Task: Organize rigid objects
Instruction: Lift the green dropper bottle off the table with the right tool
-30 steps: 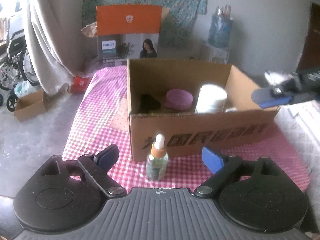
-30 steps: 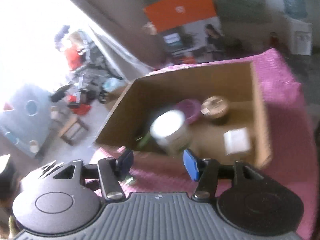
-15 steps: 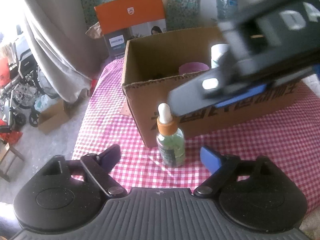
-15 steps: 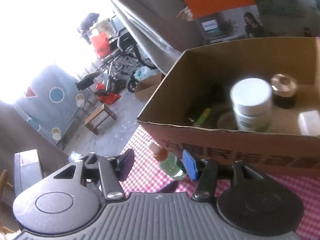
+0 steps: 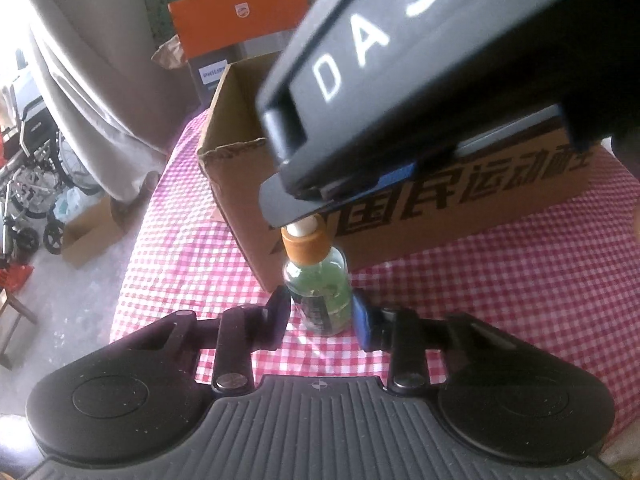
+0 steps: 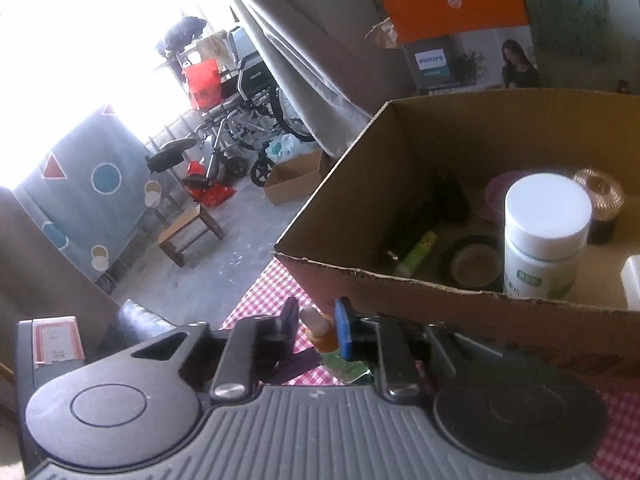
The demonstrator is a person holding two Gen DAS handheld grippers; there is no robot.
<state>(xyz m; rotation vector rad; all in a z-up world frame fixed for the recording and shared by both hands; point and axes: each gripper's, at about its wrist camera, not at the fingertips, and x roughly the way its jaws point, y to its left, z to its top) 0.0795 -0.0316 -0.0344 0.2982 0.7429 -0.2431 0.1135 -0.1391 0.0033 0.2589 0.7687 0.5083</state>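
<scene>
On pink/white checked cloth point(image 5: 500, 280), just in front of the cardboard box point(image 5: 240, 184), a small dropper bottle point(image 5: 320, 292) stands upright: clear glass w/ greenish liquid, orange collar, pale rubber bulb on top. Bottle sits near the box's front left corner, outside it.

Left gripper point(image 5: 320, 316): jaws closing, pads on either side of the bottle's glass body, low down. Left pad looks to touch the glass; blue right pad right at the other side. Reads as gripping the bottle body.

Right gripper point(image 6: 316, 326): comes in from above in left wrist view, big black housing w/ "DAS" lettering filling the upper right of the frame. In right wrist view its fingers are closed on the bottle's top – bulb and orange collar sit between dark left pad and blue right pad. So both grippers hold the same bottle, L on body, R on bulb/cap.

Inside box (right wrist view): white-lidded jar point(image 6: 544, 236) w/ green label upright near the front wall, gold-lidded dark jar point(image 6: 600, 204) behind it, purple round item point(image 6: 496, 196) partly hidden behind white jar, yellow-green tube point(image 6: 416, 252) lying on the floor of the box, a round dark-rimmed tin point(image 6: 472, 266) beside it, white block at the right edge, cut off.

Bkgd: orange Philips carton point(image 6: 460, 28) behind box, grey curtain point(image 6: 300, 52), wheelchair point(image 6: 240, 112) on the floor at left.
</scene>
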